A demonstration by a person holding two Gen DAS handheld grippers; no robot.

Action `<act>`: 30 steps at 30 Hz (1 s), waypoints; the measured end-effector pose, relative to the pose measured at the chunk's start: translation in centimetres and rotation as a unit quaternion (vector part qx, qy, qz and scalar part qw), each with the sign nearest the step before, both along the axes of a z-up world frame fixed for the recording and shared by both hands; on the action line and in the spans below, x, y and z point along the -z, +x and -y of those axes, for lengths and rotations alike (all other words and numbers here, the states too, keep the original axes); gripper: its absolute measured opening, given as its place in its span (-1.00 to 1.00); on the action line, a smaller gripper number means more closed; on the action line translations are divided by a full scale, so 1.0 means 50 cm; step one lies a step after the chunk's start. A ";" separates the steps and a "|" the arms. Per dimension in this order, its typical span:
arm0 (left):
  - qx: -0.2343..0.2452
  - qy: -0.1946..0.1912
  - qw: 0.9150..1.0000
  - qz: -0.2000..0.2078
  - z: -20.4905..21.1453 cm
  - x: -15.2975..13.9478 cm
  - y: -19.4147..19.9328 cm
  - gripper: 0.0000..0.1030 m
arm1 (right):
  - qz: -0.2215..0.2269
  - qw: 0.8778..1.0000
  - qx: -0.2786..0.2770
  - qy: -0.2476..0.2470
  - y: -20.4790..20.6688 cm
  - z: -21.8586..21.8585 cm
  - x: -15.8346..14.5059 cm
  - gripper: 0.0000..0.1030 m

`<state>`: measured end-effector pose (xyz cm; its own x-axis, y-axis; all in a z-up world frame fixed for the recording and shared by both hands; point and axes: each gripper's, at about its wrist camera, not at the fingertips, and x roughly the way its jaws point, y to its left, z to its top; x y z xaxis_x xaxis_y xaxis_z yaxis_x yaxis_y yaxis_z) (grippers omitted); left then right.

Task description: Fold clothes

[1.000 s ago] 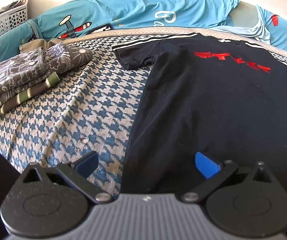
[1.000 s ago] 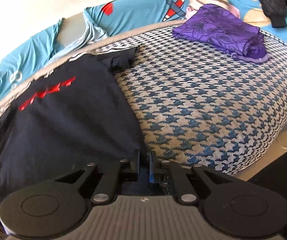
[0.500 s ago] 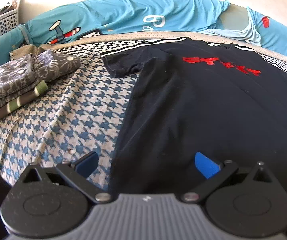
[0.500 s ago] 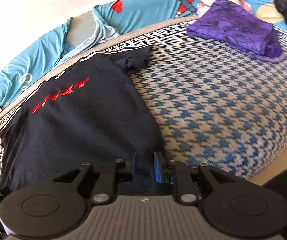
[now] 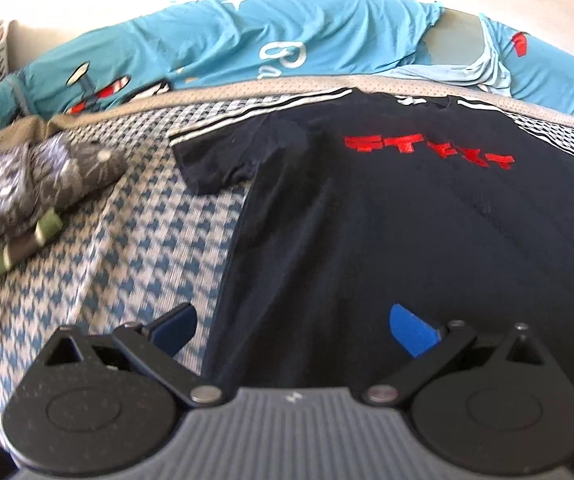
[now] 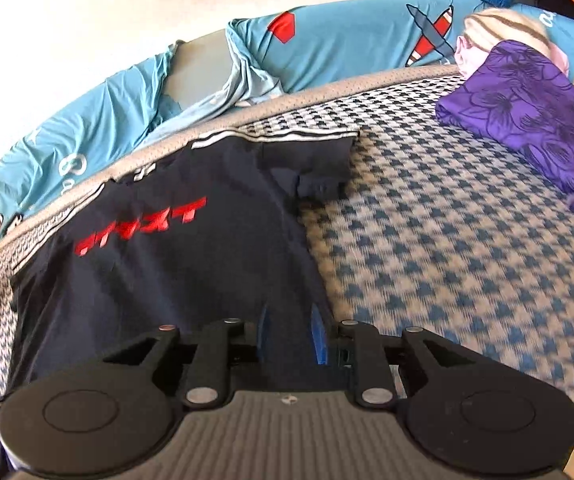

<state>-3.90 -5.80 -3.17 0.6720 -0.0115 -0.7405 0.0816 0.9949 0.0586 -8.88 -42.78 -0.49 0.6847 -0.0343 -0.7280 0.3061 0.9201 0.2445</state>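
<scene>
One black T-shirt (image 5: 407, 232) flat on bed (image 5: 135, 240); left hand-held gripper (image 5: 291, 330) open above hem; right hand-held gripper (image 6: 289, 336) opening, hem between pads.

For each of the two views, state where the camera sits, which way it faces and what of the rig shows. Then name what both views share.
Left wrist: on the left tool, facing down across the bed; wide-open fingers show.
Right wrist: on the right tool, facing likewise; its fingers are opening, shirt hem between them.
Shared: black shirt, blue sheet.
</scene>
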 end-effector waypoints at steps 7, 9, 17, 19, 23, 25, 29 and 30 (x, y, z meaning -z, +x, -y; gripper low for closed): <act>0.026 0.015 1.000 -0.003 0.009 0.001 0.055 1.00 | 0.006 1.000 0.009 0.021 0.060 0.040 0.001 -0.43; 0.032 0.017 0.999 -0.002 0.011 0.000 0.071 1.00 | 0.013 1.000 0.013 0.023 0.077 0.052 0.000 -0.40; 0.043 0.026 0.999 0.007 0.018 -0.001 0.142 1.00 | 0.024 0.997 0.059 0.045 0.151 0.119 0.024 -0.37; 0.043 0.022 0.999 0.007 0.021 -0.001 0.159 1.00 | 0.027 0.996 0.071 0.051 0.166 0.131 0.032 -0.37; 0.046 0.014 0.999 0.010 0.027 -0.001 0.188 1.00 | 0.032 0.995 0.084 0.051 0.197 0.148 0.046 -0.37; 0.044 0.007 0.999 0.008 0.029 0.001 0.198 1.00 | 0.036 0.994 0.088 0.048 0.213 0.155 0.052 -0.37; 0.036 -0.023 0.999 -0.009 0.021 0.006 0.211 1.00 | 0.047 0.994 0.091 0.040 0.242 0.172 0.063 -0.37; 0.034 -0.031 0.999 -0.012 0.019 0.006 0.212 1.00 | 0.049 0.994 0.093 0.037 0.250 0.177 0.066 -0.37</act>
<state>6.70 -6.73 -3.48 0.6501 -0.1019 -0.7530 0.1491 0.9888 -0.0050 3.60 -51.65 -3.81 0.7392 -0.1156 -0.6634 0.4411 0.8276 0.3472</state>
